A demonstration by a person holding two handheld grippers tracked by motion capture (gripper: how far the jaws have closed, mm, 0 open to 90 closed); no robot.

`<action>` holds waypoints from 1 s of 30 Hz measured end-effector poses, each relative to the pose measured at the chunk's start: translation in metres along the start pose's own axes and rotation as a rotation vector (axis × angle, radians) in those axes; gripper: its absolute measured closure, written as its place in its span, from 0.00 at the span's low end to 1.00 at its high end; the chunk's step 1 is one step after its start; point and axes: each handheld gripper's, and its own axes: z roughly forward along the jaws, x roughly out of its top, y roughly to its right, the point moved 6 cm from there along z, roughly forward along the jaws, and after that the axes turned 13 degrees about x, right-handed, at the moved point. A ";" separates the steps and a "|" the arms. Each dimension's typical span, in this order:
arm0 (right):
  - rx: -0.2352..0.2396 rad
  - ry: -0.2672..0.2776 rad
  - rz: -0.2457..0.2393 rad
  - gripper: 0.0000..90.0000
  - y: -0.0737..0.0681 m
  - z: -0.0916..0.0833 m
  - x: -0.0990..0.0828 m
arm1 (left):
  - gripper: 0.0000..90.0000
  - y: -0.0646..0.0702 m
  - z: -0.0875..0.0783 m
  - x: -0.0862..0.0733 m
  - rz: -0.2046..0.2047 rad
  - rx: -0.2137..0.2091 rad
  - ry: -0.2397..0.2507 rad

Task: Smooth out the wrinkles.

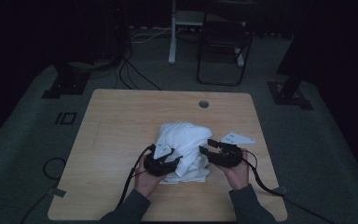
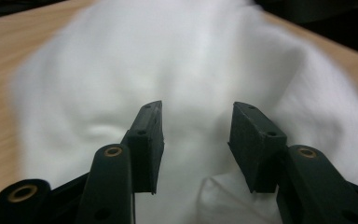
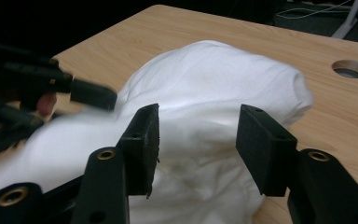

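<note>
1. Here we are over the wooden table (image 1: 121,116), and a crumpled white cloth (image 1: 184,140) sits heaped near the middle, towards the person's side

2. Left gripper (image 1: 171,160) is in at the heap's near-left edge; in its own view the fingers (image 2: 148,140) stand well apart with nothing between them, the cloth (image 2: 177,70) lying just beyond and under the tips

3. Right gripper (image 1: 208,148) comes in from the heap's right side; its fingers (image 3: 265,144) are spread wide too, gripping nothing, and the cloth (image 3: 214,93) bulges just ahead of them and below

4. My read: this is the approach before a grasp, both hands lining up on the bundle, no hold taken yet

5. Next call, I'd say: pick an edge or fold on each side, push the tips into the fabric and close; the folds are soft and piled, so a shallow bite could slip off or catch only one layer

6. The left gripper (image 3: 51,88) shows blurred at the far side of the heap in the right gripper view
</note>
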 end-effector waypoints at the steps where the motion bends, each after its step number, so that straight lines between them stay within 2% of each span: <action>1: 0.016 0.000 0.015 0.52 0.000 0.003 0.000 | 0.60 0.007 0.000 0.000 0.016 -0.012 0.001; 2: 0.026 -0.008 0.032 0.51 0.001 0.006 -0.002 | 0.60 0.011 0.000 0.001 0.022 -0.023 0.002; 4: 0.031 -0.043 0.036 0.51 0.002 0.012 -0.007 | 0.60 0.017 0.001 0.001 0.010 -0.058 0.000; 6: 0.050 -0.076 0.060 0.57 0.004 0.020 -0.014 | 0.59 0.020 0.000 0.002 0.001 -0.085 0.005; 8: 0.078 -0.097 0.070 0.83 0.006 0.025 -0.021 | 0.59 0.023 -0.004 0.003 0.001 -0.111 0.019; 9: 0.065 -0.101 0.073 0.89 0.007 0.025 -0.022 | 0.59 0.023 -0.006 0.005 0.000 -0.122 0.029; 10: 0.049 -0.099 0.072 0.97 0.009 0.024 -0.023 | 0.58 0.019 -0.009 0.007 0.005 -0.109 0.048; 11: 0.035 -0.082 0.066 0.99 0.011 0.020 -0.023 | 0.57 0.012 -0.013 0.010 0.002 -0.080 0.068; 12: 0.035 -0.082 0.066 0.99 0.011 0.020 -0.023 | 0.57 0.012 -0.013 0.010 0.002 -0.080 0.068; 13: -0.019 -0.070 0.056 0.99 0.017 0.009 -0.023 | 0.57 -0.007 -0.015 0.015 -0.036 -0.027 0.081; 15: -0.069 -0.099 0.049 0.97 0.022 0.004 -0.028 | 0.56 -0.023 -0.012 0.015 -0.058 0.011 0.063; 16: -0.069 -0.099 0.049 0.97 0.022 0.004 -0.028 | 0.56 -0.023 -0.012 0.015 -0.058 0.011 0.063; 17: -0.099 -0.142 0.046 0.85 0.025 0.005 -0.033 | 0.56 -0.036 -0.007 0.011 -0.081 0.040 0.033; 18: -0.099 -0.142 0.046 0.85 0.025 0.005 -0.033 | 0.56 -0.036 -0.007 0.011 -0.081 0.040 0.033; 19: -0.117 -0.123 0.043 0.68 0.022 0.003 -0.032 | 0.56 -0.040 -0.002 0.006 -0.097 0.039 0.009; 20: -0.117 -0.123 0.043 0.68 0.022 0.003 -0.032 | 0.56 -0.040 -0.002 0.006 -0.097 0.039 0.009; 21: -0.109 -0.076 0.012 0.59 0.013 0.000 -0.024 | 0.56 -0.039 0.003 0.000 -0.091 0.038 -0.008; 22: -0.109 -0.076 0.012 0.59 0.013 0.000 -0.024 | 0.55 -0.039 0.003 0.000 -0.091 0.038 -0.008; 23: -0.102 -0.027 -0.041 0.53 0.000 -0.003 -0.012 | 0.55 -0.036 0.007 -0.003 -0.091 0.033 -0.018; 24: -0.102 -0.027 -0.041 0.53 0.000 -0.003 -0.012 | 0.55 -0.036 0.007 -0.003 -0.091 0.033 -0.018; 25: -0.077 0.011 -0.085 0.50 -0.012 -0.004 -0.003 | 0.55 -0.034 0.011 -0.004 -0.085 0.030 -0.025; 26: -0.077 0.011 -0.085 0.50 -0.012 -0.004 -0.003 | 0.55 -0.034 0.011 -0.004 -0.085 0.030 -0.025; 27: -0.036 0.010 -0.098 0.49 -0.022 0.001 -0.001 | 0.55 -0.031 0.014 -0.004 -0.087 0.031 -0.025; 28: -0.036 0.010 -0.098 0.49 -0.022 0.001 -0.001 | 0.54 -0.031 0.014 -0.004 -0.087 0.031 -0.025; 29: -0.016 -0.032 -0.111 0.51 -0.024 0.011 -0.008 | 0.54 -0.029 0.014 -0.004 -0.081 0.037 -0.028; 30: -0.016 -0.032 -0.111 0.51 -0.024 0.011 -0.008 | 0.54 -0.029 0.014 -0.004 -0.081 0.037 -0.028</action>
